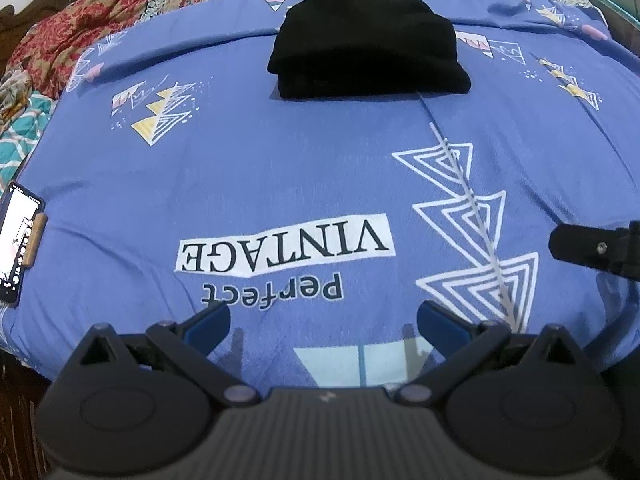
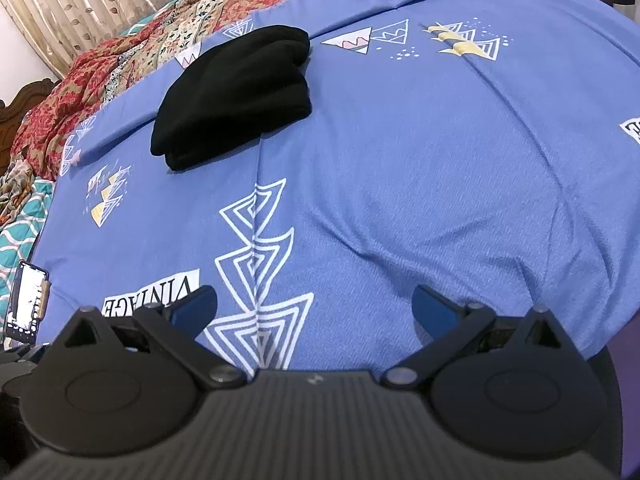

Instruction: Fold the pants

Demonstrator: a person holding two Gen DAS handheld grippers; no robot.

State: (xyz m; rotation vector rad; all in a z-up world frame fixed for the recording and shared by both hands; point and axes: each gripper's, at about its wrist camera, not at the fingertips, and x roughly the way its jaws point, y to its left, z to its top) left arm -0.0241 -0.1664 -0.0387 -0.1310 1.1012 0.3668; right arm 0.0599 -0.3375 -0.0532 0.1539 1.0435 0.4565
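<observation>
A: What's the biggest thing we see?

B: The blue bedsheet (image 1: pixel 248 168), printed with white triangles and the words "Perfect VINTAGE". It fills nearly everything below us. Beyond its far edge we see a red patterned quilt (image 1: pixel 52 40), and in the right wrist view a leaf-print curtain (image 2: pixel 80 0) behind that.

A: And the pants?

B: The black pants (image 1: pixel 368 44) lie on the sheet toward its far side, folded into a compact, thick bundle. In the right wrist view they sit up and to the left (image 2: pixel 236 96), well apart from both of us.

A: How do our grippers stand?

B: Our left gripper (image 1: pixel 323 320) hangs above the near part of the sheet, its blue fingers spread wide with only sheet between them. Our right gripper (image 2: pixel 314 308) is spread just as wide and grips nothing either.

A: Anything smaller?

B: A phone (image 1: pixel 18 240) with a lit screen, at the left edge of the bed.
</observation>
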